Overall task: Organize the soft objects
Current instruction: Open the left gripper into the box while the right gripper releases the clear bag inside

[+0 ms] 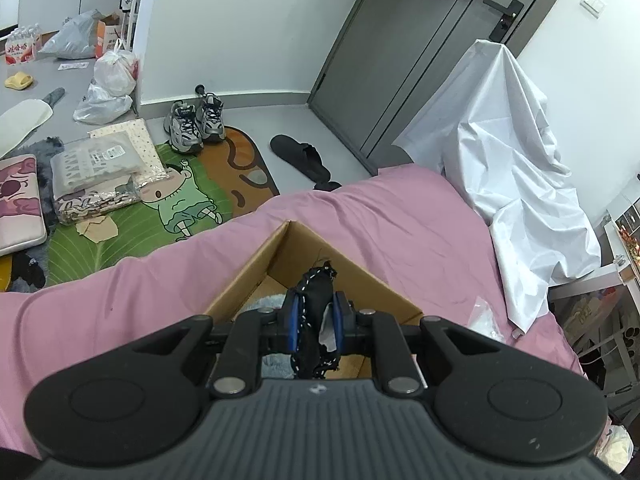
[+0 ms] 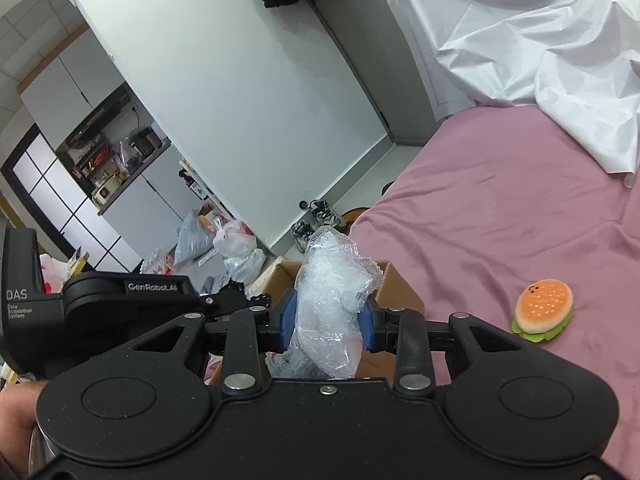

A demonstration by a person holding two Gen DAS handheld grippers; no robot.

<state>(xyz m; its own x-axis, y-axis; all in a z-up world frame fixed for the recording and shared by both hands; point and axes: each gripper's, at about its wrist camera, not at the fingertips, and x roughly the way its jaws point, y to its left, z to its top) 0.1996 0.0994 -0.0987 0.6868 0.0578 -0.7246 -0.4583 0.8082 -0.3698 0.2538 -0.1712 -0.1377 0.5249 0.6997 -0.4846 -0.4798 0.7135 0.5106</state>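
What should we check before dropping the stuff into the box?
1. Left gripper holds the black fabric item: ok, clamped.
2. Right gripper holds the clear plastic bag: ok, clamped.
3. Both loads are over the cardboard box: ok.
4. Box is open: ok.
5. Room left inside, beside the grey fluffy thing: cannot tell.
6. Burger plush packed: not ok, it lies on the pink bed sheet.

Sneakers (image 1: pixel 195 123), black slipper (image 1: pixel 300 156) on floor; white sheet (image 1: pixel 516 168) over, perhaps, chair.
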